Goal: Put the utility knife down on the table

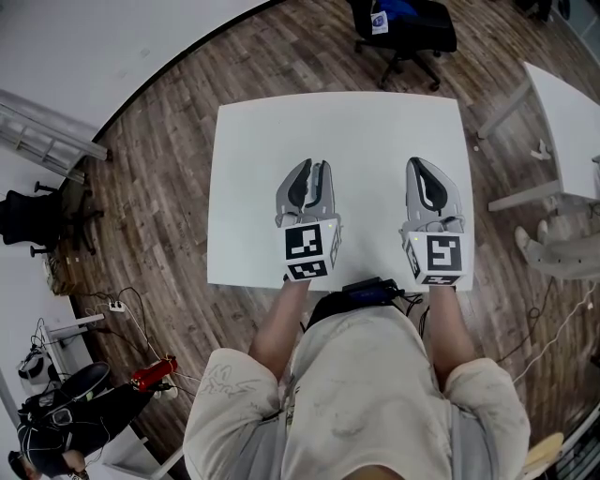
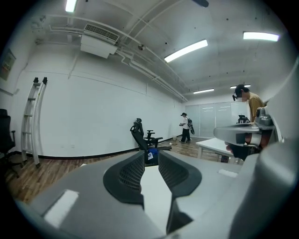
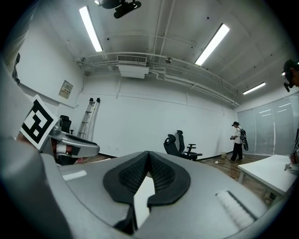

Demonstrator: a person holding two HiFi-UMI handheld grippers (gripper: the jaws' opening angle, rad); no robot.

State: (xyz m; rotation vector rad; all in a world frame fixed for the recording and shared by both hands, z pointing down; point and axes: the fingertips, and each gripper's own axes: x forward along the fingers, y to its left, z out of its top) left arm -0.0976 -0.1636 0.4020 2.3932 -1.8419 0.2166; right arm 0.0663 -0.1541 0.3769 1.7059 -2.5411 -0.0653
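Left gripper [image 1: 309,167] hangs above the white tabletop [image 1: 356,131], jaws spread (empty); right gripper [image 1: 419,164] beside it, pressed together.

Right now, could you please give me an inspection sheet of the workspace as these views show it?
Surface: white table, top bare.
Job's things: utility knife, nothing seen.
Clutter: nothing seen on the table.
Grippers: left gripper, fingers apart with nothing between them; right gripper, fingers together and empty; both are over the table.
Cables: loose cables on the wood floor at the left.
Surroundings: black office chair beyond the table; second white table at the right; ladder against the wall.
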